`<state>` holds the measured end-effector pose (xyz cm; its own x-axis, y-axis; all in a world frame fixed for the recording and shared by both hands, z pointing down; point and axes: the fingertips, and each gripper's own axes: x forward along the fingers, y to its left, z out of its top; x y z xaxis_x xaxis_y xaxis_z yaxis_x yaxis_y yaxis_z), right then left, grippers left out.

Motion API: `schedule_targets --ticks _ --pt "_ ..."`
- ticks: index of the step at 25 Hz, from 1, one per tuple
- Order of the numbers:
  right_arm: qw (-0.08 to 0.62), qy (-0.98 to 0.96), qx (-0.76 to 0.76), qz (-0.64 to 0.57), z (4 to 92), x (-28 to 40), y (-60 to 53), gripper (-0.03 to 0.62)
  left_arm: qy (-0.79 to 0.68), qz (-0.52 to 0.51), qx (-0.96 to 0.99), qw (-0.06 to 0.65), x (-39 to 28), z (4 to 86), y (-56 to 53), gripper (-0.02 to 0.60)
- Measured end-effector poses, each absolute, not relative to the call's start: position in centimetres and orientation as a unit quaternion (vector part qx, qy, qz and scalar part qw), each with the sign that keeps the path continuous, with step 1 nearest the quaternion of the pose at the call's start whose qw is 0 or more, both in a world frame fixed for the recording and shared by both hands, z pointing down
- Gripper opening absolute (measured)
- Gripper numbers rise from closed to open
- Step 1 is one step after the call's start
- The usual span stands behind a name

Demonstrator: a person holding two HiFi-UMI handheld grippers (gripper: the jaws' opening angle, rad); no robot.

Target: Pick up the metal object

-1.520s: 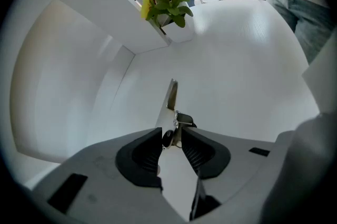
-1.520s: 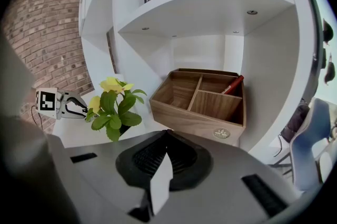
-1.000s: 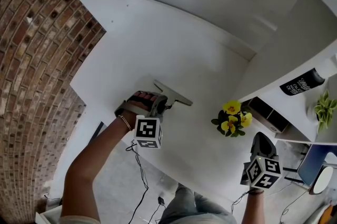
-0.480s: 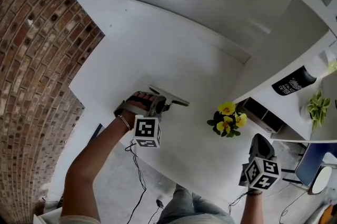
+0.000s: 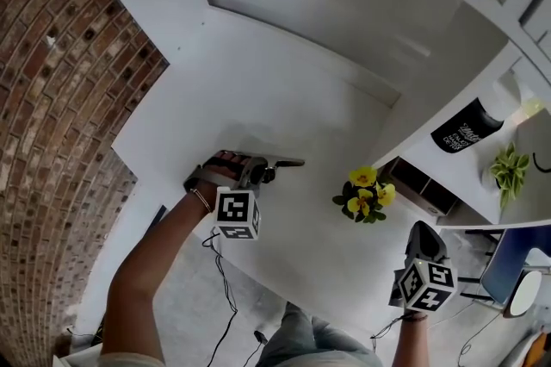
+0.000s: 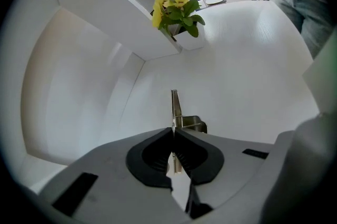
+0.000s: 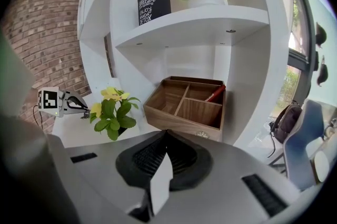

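The metal object (image 5: pixel 287 162) is a thin grey strip with a small bent tab. It sticks out from my left gripper (image 5: pixel 265 172) over the white table (image 5: pixel 258 90). In the left gripper view the strip (image 6: pixel 175 106) stands on edge between the shut jaws of the left gripper (image 6: pixel 174 131) and points away from me. My right gripper (image 5: pixel 428 241) hovers off the table's near right corner, far from the strip. Its jaws (image 7: pixel 166 133) are shut with nothing held.
A pot of yellow flowers (image 5: pixel 363 194) stands on the table right of the strip. Behind it a white shelf unit holds a wooden divided box (image 7: pixel 187 102), a black canister (image 5: pixel 465 131) and a green plant (image 5: pixel 508 168). A brick wall (image 5: pixel 52 107) borders the left.
The strip lay long and flat on the table before. Now it looks shorter and turned on edge in the left gripper, lifted off the surface. The right gripper has barely moved.
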<state>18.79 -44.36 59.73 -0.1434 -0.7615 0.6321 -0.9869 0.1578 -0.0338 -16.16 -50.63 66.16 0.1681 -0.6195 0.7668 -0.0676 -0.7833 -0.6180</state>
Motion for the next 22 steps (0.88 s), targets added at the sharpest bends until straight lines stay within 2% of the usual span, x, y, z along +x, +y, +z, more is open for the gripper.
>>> schedule_targets --ticks 14,22 --pt "0.233 -0.731 0.604 0.214 57.4 19.4 -43.5 0.001 0.274 -0.585 -0.737 0.198 -15.9 63.5 -49.2 0.015" --pt "0.211 -0.753 0.594 0.191 54.4 18.9 -43.5 0.001 0.339 -0.547 -0.755 0.129 -14.4 59.8 -47.8 0.014"
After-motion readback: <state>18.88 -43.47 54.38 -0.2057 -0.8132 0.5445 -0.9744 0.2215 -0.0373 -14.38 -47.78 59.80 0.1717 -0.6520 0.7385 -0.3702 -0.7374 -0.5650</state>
